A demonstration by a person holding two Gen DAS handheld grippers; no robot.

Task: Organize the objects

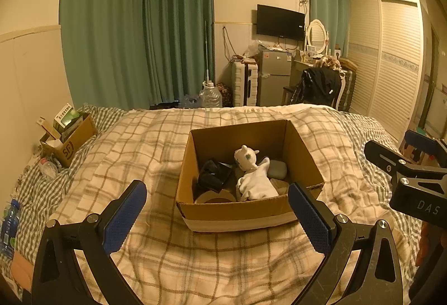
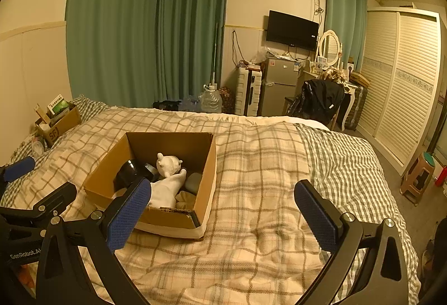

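An open cardboard box sits on the plaid blanket of the bed; it also shows in the right wrist view. Inside lie a white plush toy, a black object, a grey oval object and a tape roll. The toy and the black object also show in the right view. My left gripper is open and empty, held just in front of the box. My right gripper is open and empty, to the right of the box over the blanket.
A smaller cardboard box with packets sits at the bed's far left, with plastic bottles along the left edge. Beyond the bed are a water jug, a fridge, a chair with a jacket and a wardrobe.
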